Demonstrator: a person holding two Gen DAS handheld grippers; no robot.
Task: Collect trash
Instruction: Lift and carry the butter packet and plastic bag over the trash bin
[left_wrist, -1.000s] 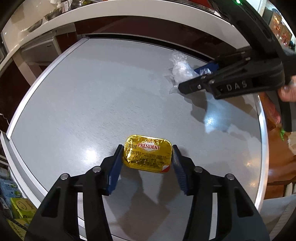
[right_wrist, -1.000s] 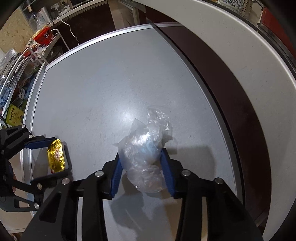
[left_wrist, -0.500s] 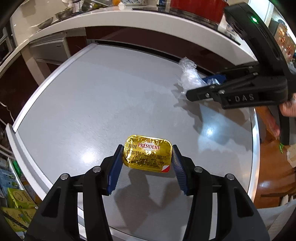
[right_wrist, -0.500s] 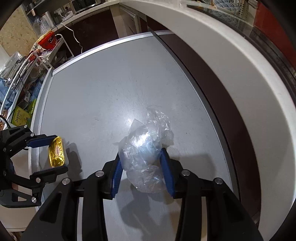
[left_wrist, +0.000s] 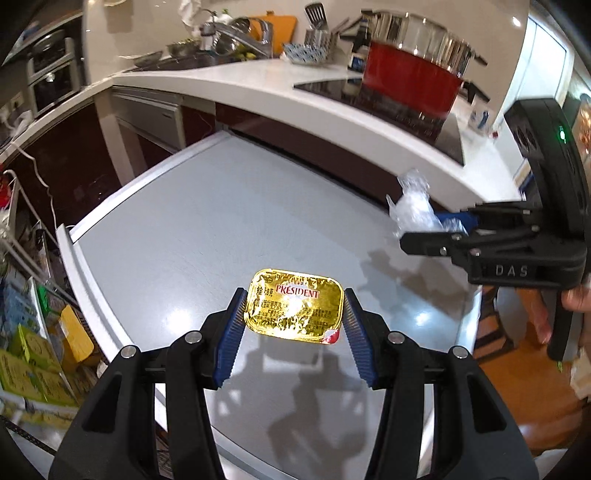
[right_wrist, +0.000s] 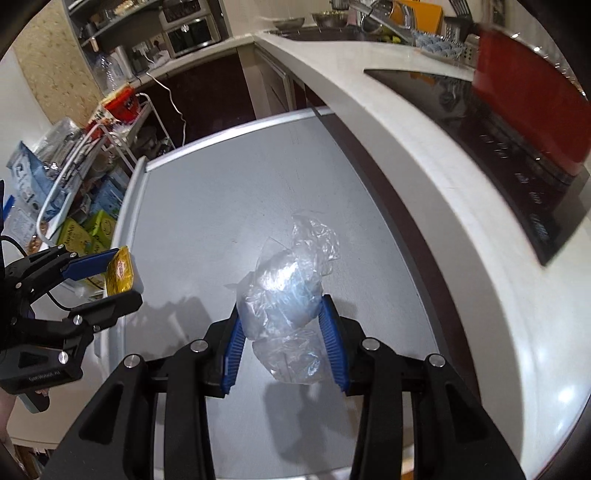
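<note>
A gold foil butter tub (left_wrist: 294, 308) marked PRESIDENT hangs above the grey table (left_wrist: 192, 229), clamped between the blue pads of my left gripper (left_wrist: 293, 314). In the right wrist view the same tub (right_wrist: 120, 271) shows at the left, held in the left gripper (right_wrist: 110, 275). My right gripper (right_wrist: 282, 321) is shut on a crumpled clear plastic bag (right_wrist: 284, 295), lifted off the table (right_wrist: 229, 192). From the left wrist view that bag (left_wrist: 415, 208) shows at the right, sticking out of the right gripper (left_wrist: 432, 230).
A white kitchen counter (left_wrist: 258, 88) curves behind the table, carrying a red pot (left_wrist: 410, 83) on a black hob, a sink and utensils. A wire rack with boxes (right_wrist: 81, 206) stands left of the table. A hand (left_wrist: 576, 299) grips the right tool.
Both grippers have risen off the table with their loads; the tabletop looks smaller and the counter, pot and sink have come into view. Both grips are unchanged.
</note>
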